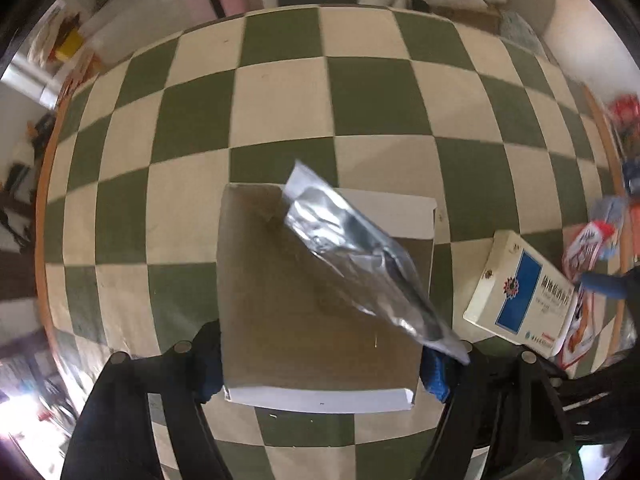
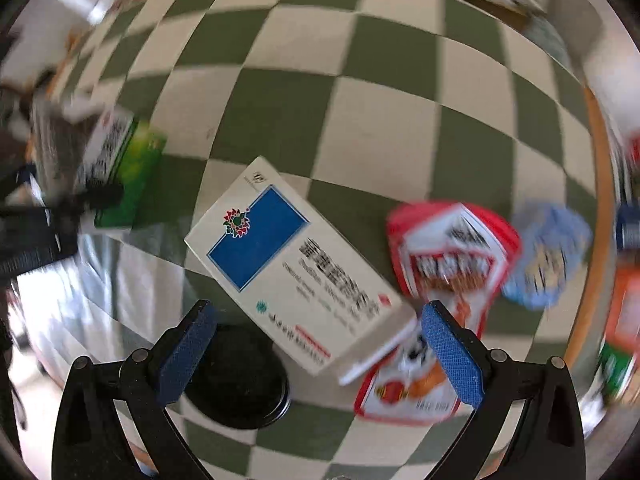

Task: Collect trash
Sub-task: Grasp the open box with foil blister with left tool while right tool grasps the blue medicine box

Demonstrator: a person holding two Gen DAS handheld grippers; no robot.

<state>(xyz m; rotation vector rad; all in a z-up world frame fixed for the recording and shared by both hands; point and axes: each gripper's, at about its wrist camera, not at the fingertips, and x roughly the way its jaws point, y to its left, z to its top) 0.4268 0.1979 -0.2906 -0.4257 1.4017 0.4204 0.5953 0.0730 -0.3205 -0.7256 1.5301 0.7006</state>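
In the left wrist view my left gripper (image 1: 324,364) is shut on an open cardboard box lid (image 1: 304,304), its blue pads pressed on both sides. A silver foil wrapper (image 1: 356,256) lies tilted in the box. A white and blue medicine box (image 1: 520,300) lies to the right on the table. In the right wrist view my right gripper (image 2: 320,356) is open, its blue pads (image 2: 452,360) on either side of the same medicine box (image 2: 296,264), just above it. A red snack wrapper (image 2: 448,256) lies to its right.
The table has a green and cream checked cloth (image 1: 280,112). In the right wrist view a black round lid (image 2: 240,380) lies under the gripper, a blue wrapper (image 2: 548,256) at the right, a green box (image 2: 132,176) at the left. The table's wooden edge (image 2: 600,200) runs along the right.
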